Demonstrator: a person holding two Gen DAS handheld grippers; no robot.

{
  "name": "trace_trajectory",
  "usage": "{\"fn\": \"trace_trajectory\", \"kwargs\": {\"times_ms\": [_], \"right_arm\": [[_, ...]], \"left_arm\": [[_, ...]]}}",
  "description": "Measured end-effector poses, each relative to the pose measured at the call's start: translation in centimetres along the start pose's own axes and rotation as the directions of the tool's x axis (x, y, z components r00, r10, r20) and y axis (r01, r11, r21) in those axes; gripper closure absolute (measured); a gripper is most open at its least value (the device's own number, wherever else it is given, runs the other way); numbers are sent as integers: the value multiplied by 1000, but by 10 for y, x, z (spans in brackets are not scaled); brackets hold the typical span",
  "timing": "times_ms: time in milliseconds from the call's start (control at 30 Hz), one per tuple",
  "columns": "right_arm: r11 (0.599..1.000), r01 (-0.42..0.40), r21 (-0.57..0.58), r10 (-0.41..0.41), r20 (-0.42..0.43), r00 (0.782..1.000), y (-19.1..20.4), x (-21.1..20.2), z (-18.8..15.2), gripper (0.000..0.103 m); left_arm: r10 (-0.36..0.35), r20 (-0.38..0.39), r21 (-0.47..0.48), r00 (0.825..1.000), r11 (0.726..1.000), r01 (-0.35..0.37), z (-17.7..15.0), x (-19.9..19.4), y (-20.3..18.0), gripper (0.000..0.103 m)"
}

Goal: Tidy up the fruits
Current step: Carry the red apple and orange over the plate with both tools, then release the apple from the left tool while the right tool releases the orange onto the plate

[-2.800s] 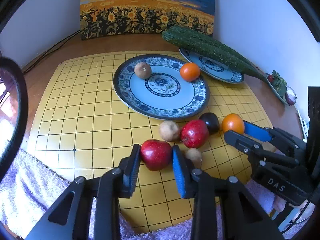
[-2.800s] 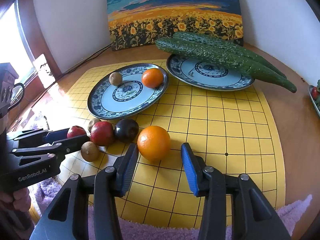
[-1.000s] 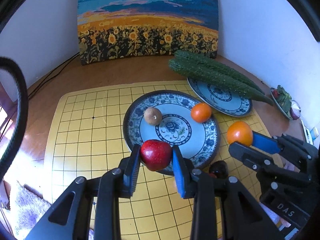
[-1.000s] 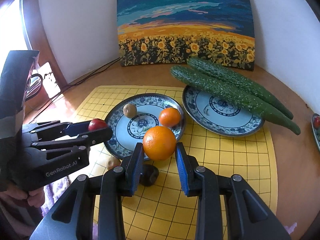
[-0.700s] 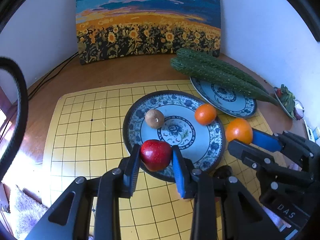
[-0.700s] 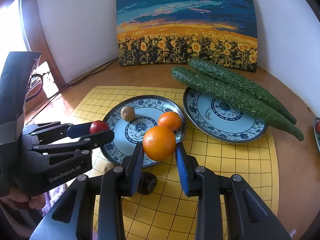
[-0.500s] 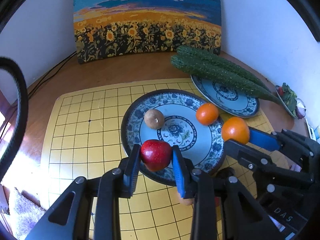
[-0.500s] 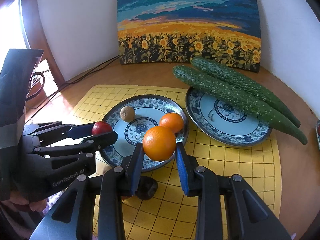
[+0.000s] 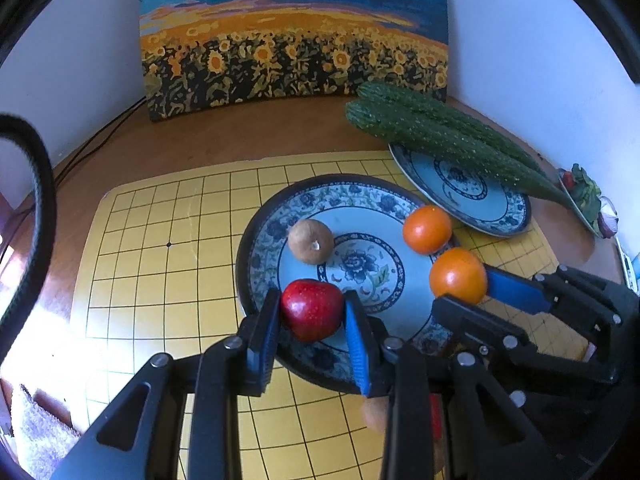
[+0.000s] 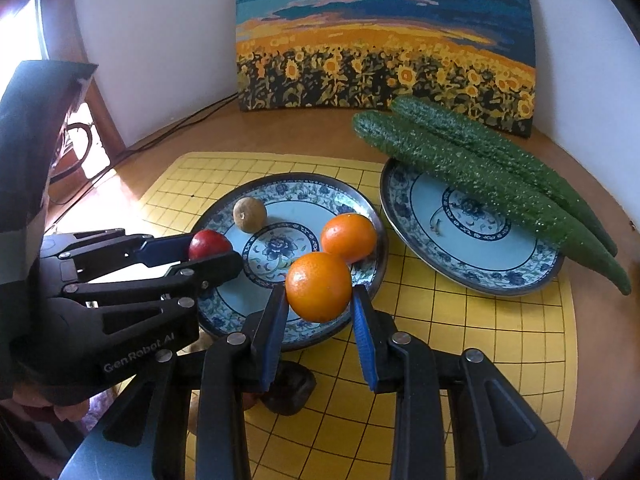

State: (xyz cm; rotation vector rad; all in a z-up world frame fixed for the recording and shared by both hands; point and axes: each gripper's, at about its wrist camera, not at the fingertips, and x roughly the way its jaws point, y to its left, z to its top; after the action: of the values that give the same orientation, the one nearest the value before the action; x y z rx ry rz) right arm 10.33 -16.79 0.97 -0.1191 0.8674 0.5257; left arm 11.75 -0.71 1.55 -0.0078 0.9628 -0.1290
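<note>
My left gripper point(image 9: 312, 314) is shut on a red apple point(image 9: 312, 309), held over the near rim of a blue patterned plate point(image 9: 360, 196). A brown round fruit point(image 9: 311, 241) and an orange point(image 9: 427, 229) lie on that plate. My right gripper point(image 10: 319, 300) is shut on a second orange point(image 10: 319, 286) above the same plate's point(image 10: 288, 182) front edge; from the left wrist view it comes in from the right as the right gripper point(image 9: 464, 292). The left gripper point(image 10: 208, 254) with the apple point(image 10: 208, 243) shows at the left of the right wrist view.
A second patterned plate point(image 10: 460, 256) at the right carries two long cucumbers point(image 10: 460, 160). A dark fruit point(image 10: 290, 390) lies on the yellow grid mat point(image 10: 460, 340) under my right gripper. A sunflower painting point(image 10: 384, 40) leans on the back wall. Cables run at the left.
Both grippers have carried their fruit forward and a little lower, from the mat's near side to over the left plate's front rim. Grips are unchanged.
</note>
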Motion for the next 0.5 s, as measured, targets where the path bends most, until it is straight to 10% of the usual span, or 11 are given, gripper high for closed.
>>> {"fn": "trace_trajectory", "kwargs": {"times_ms": [500], "right_arm": [[1000, -2, -20, 2, 6, 1000, 1, -1, 2, 69]], "left_arm": [[-5, -13, -3, 1000, 1000, 5, 1, 3, -3, 71]]}}
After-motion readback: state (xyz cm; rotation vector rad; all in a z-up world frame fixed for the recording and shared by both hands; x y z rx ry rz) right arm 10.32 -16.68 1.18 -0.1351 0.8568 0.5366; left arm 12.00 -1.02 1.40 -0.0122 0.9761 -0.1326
